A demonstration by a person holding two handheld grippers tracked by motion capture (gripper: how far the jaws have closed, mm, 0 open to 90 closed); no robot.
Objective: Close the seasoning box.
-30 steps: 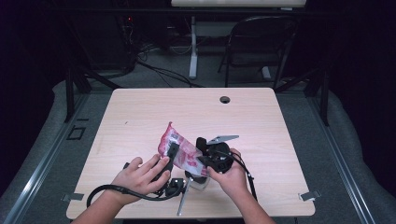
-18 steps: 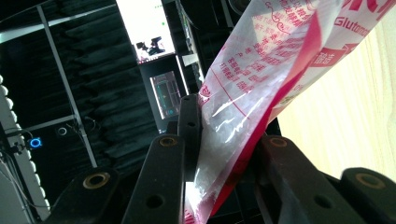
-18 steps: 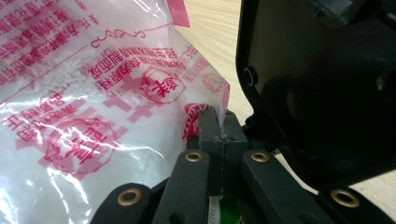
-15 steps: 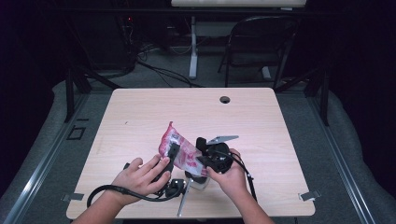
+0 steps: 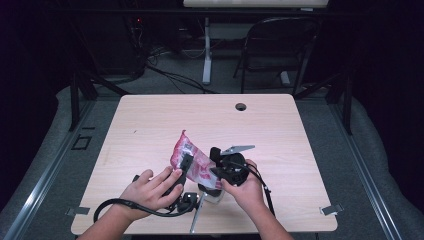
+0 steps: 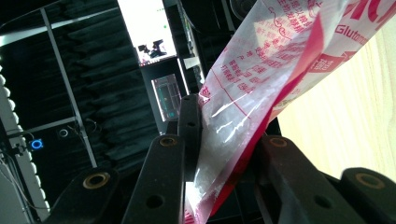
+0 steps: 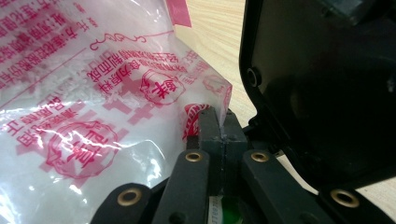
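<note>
Both grippers pinched one crinkly plastic bag [image 5: 192, 160] above the near middle of the pale wood-grain tabletop [image 5: 150, 125]. The left gripper [image 5: 184, 167], black and angular, had its jaws pressed onto the bag's lower edge; in the left gripper view the glossy film [image 6: 243, 93] ran up between the two bolted jaws, clear with red print and a solid red stripe. The right gripper [image 7: 215, 126] had its jaws pressed together on a thin corner of the same bag, whose clear, wrinkled film showed red lettering and round seals in the right gripper view. A hand [image 5: 147, 192] held the left tool, and a thick black cable [image 5: 125, 205] looped beside it. A small round hole [image 5: 241, 106] sat near the far edge.
</note>
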